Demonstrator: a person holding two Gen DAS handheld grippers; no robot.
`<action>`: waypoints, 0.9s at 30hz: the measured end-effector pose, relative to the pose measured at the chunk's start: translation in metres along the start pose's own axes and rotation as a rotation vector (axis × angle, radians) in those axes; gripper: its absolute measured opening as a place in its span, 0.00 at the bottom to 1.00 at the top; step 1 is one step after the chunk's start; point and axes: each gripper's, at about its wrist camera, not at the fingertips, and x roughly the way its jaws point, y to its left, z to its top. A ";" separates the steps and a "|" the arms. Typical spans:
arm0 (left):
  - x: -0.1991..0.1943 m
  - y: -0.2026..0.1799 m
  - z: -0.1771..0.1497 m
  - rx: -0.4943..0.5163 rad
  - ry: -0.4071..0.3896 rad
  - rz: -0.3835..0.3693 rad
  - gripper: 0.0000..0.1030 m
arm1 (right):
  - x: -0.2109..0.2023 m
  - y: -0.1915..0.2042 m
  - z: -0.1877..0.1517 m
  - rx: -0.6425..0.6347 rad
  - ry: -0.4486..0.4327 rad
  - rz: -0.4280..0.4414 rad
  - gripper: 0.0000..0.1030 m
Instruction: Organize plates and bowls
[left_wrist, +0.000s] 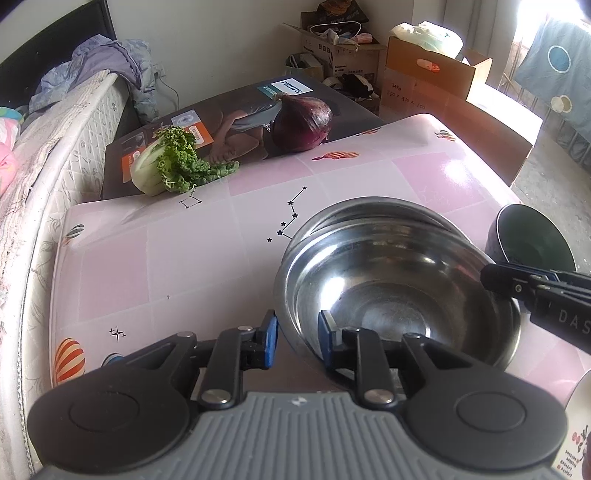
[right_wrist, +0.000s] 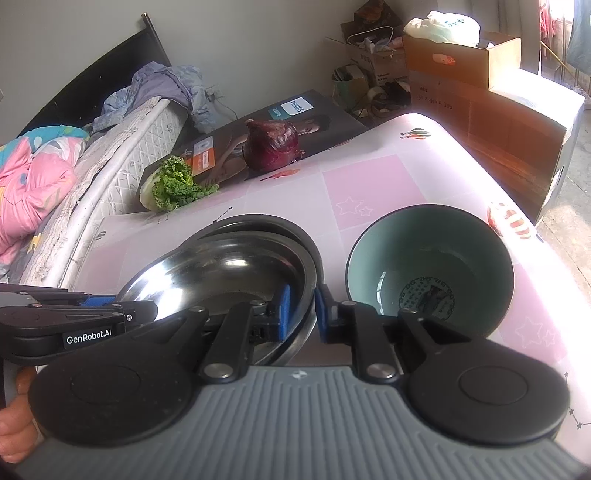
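The steel bowl (left_wrist: 399, 280) is sitting on the pink patterned tablecloth (left_wrist: 184, 258), nested in a second steel bowl (left_wrist: 369, 208) whose rim is showing behind it. The left gripper (left_wrist: 297, 341) is straddling the near-left rim of the upper bowl, one blue pad outside the wall and one inside; a gap is showing on both sides, so the pads are standing apart around the rim rather than pressing on it. The right gripper (right_wrist: 302, 312) is straddling the right rim of the same bowl (right_wrist: 229, 273) in the same way, its left pad inside and its right pad outside, and whether those pads are touching the metal I cannot tell.

Just beside the steel bowls, on the right, a dark bowl with a pale green inside (right_wrist: 430, 269) is standing upright, close against the right gripper's outer finger and crowding that side. At the lower right edge of the left wrist view, part of a white printed dish (left_wrist: 580, 435) is showing.

Farther back, a leafy cabbage (left_wrist: 173, 162) is lying at the edge of the tablecloth, and a red onion (left_wrist: 303, 123) is resting on a flat Philips box (left_wrist: 229, 122). A mattress (left_wrist: 55, 147) with bedding is running along the left, and cardboard boxes (left_wrist: 432, 74) are piled near the wall.
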 end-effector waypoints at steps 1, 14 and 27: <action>0.000 0.000 0.000 -0.001 -0.004 0.000 0.26 | 0.001 0.000 0.000 -0.002 -0.002 -0.003 0.15; -0.023 0.003 -0.002 -0.032 -0.062 -0.031 0.51 | -0.007 0.001 0.000 -0.005 -0.020 -0.008 0.22; -0.092 0.006 -0.025 -0.031 -0.186 -0.105 0.85 | -0.093 0.007 -0.009 -0.136 -0.113 -0.023 0.84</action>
